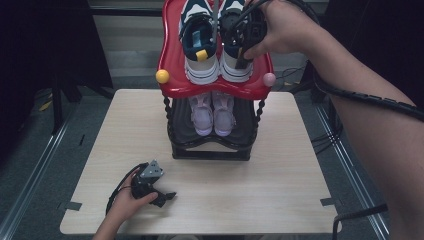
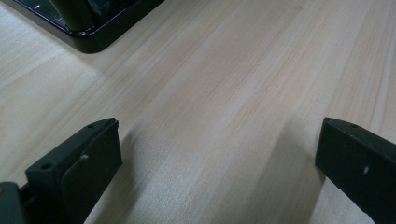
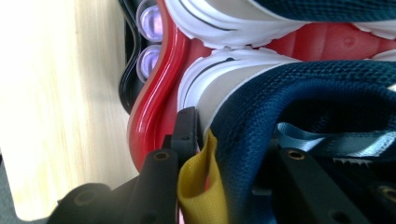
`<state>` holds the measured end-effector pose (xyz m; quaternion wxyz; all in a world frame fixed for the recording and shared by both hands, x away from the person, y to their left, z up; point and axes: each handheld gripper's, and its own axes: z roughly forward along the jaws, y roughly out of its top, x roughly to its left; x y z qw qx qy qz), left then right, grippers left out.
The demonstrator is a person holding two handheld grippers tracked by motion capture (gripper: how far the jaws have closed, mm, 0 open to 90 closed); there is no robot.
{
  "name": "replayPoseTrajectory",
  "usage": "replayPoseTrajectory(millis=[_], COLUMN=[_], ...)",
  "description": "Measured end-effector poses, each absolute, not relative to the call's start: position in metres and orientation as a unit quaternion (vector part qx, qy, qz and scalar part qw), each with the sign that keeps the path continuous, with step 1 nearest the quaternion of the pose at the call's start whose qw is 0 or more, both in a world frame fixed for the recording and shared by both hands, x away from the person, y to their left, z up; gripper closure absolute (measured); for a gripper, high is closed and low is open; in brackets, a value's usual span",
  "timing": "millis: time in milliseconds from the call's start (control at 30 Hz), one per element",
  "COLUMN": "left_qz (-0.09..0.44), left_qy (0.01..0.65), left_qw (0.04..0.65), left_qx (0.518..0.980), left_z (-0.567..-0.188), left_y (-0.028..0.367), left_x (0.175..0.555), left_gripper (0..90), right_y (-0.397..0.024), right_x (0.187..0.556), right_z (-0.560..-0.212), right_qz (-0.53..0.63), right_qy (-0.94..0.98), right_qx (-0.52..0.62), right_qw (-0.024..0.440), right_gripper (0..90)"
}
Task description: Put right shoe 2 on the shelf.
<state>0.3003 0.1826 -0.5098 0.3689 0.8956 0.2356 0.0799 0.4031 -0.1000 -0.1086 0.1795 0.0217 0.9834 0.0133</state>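
A pair of navy and white sneakers stands on the red top tray [image 1: 215, 91] of a shoe rack. My right gripper [image 1: 245, 54] reaches down onto the right sneaker [image 1: 235, 67] at its heel. In the right gripper view my right gripper [image 3: 233, 140] straddles the heel of that sneaker [image 3: 303, 93], one jaw outside by the yellow pull tab [image 3: 198, 186], the other inside the shoe, pressing on it. The left sneaker [image 1: 200, 50] sits beside it. My left gripper [image 1: 162, 197] rests low on the table near the front left, and my left gripper [image 2: 217, 154] is open with nothing in it.
A pair of pale pink shoes [image 1: 212, 112] sits on the black lower shelf [image 1: 210, 150] of the rack. The rack stands at the back middle of the wooden table [image 1: 280, 190]. A yellow knob [image 1: 162, 76] and a pink knob [image 1: 269, 79] mark the tray's front corners.
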Motion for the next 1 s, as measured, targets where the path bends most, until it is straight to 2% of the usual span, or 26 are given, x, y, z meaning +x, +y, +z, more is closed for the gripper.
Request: replayPoseTrajectory(millis=[200,567,900,1000], left_qz=[0.078,0.08,0.08,0.08], left_qy=[0.229,0.23,0.23,0.23], left_qw=[0.372,0.369,0.369,0.369], left_qx=[0.896,0.897,0.897,0.897], left_z=[-0.51,-0.51,-0.51,-0.51], left_y=[0.182,0.182,0.182,0.182], left_x=[0.302,0.302,0.302,0.302], left_gripper=[0.0,0.0,0.0,0.0], right_y=[-0.103,-0.105,-0.108,-0.108], right_x=[0.402,0.4,0.401,0.4], right_z=[-0.109,-0.108,-0.099,-0.097], right_qz=[0.02,0.038,0.068,0.073], right_qy=[0.981,0.981,0.98,0.979], right_qx=[0.033,0.066,0.119,0.128], right_qw=[0.192,0.179,0.147,0.139], right_gripper=[59.6,43.9,28.4,26.7])
